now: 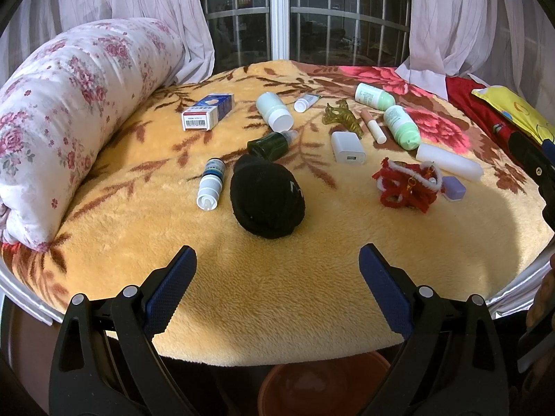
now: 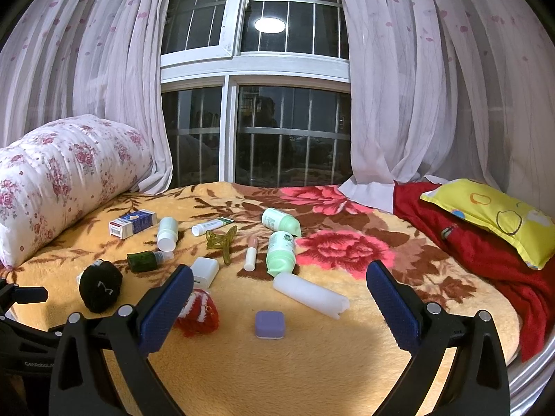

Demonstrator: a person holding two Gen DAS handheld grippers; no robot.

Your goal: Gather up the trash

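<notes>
Small items lie scattered on a yellow floral blanket (image 1: 277,277). My left gripper (image 1: 277,260) is open and empty above the blanket's near edge, short of a black fabric lump (image 1: 267,199). Beyond it lie a white dropper bottle (image 1: 210,183), a dark green bottle (image 1: 269,144), a blue-white box (image 1: 208,111) and a white charger (image 1: 348,147). My right gripper (image 2: 279,284) stands open and empty over a lilac case (image 2: 270,324) and a white tube (image 2: 310,294). Mint bottles (image 2: 281,253), a lip stick (image 2: 250,253) and an amber hair claw (image 2: 220,241) lie farther back.
A floral rolled quilt (image 1: 69,111) lines the left side. A red cloth with a yellow pillow (image 2: 492,218) sits at the right. Curtains and a barred window (image 2: 284,131) stand behind. An orange-brown basin (image 1: 322,384) sits on the floor below the bed edge. A red knitted piece (image 1: 407,183) lies mid-blanket.
</notes>
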